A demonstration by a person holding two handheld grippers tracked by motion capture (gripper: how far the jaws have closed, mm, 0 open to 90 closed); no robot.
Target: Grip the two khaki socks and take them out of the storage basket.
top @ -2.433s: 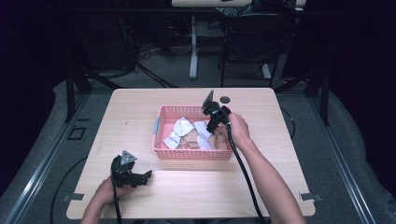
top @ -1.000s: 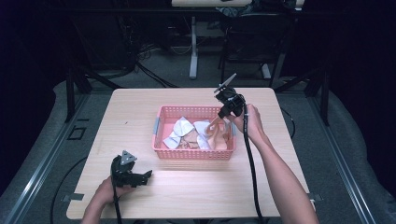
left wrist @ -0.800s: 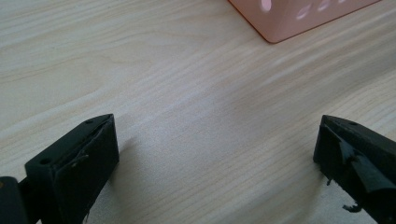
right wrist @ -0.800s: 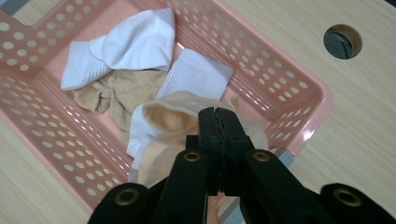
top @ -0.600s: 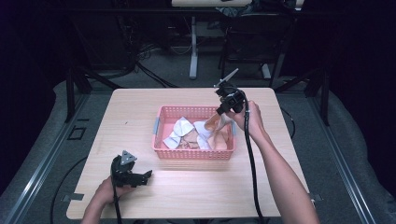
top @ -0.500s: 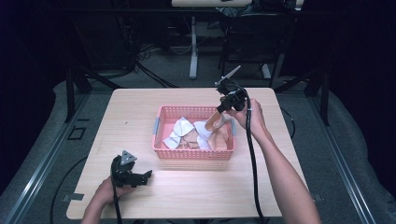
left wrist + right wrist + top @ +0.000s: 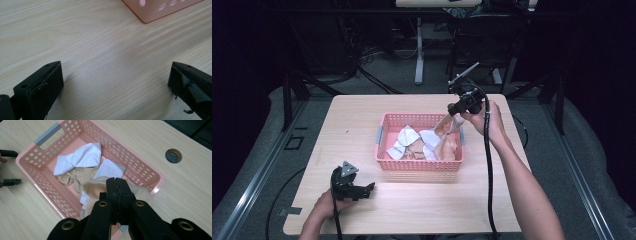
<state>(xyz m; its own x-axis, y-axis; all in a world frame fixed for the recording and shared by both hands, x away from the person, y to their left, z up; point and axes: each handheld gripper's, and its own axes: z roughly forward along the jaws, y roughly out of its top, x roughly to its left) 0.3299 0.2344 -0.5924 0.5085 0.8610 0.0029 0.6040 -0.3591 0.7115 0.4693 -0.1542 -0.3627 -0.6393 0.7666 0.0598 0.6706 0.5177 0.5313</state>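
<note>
A pink basket point(image 7: 419, 165) stands mid-table point(image 7: 362, 120), pierced with round holes, a grey handle point(image 7: 47, 134) at one short end; inside lie white socks point(image 7: 85, 156), one bunched on top of another flat ribbed one point(image 7: 110, 168), and a beige sock point(image 7: 75, 178) spread on the basket floor between them; all of them rest loose against one another.

The right gripper point(image 7: 455, 108) is held above the basket's right end, its jaws pressed together on a beige stocking point(image 7: 443, 137); in the high view that stocking hangs from the jaws down into the basket, its lower part among the socks near the right wall; in the right gripper view the beige cloth point(image 7: 93, 187) bunches just under the closed jaws.

The left gripper point(image 7: 360, 190) rests on the table near its front left, just before the basket; its jaws stand wide apart with bare wood between them; a corner of the basket point(image 7: 155, 11) shows beyond them.
</note>
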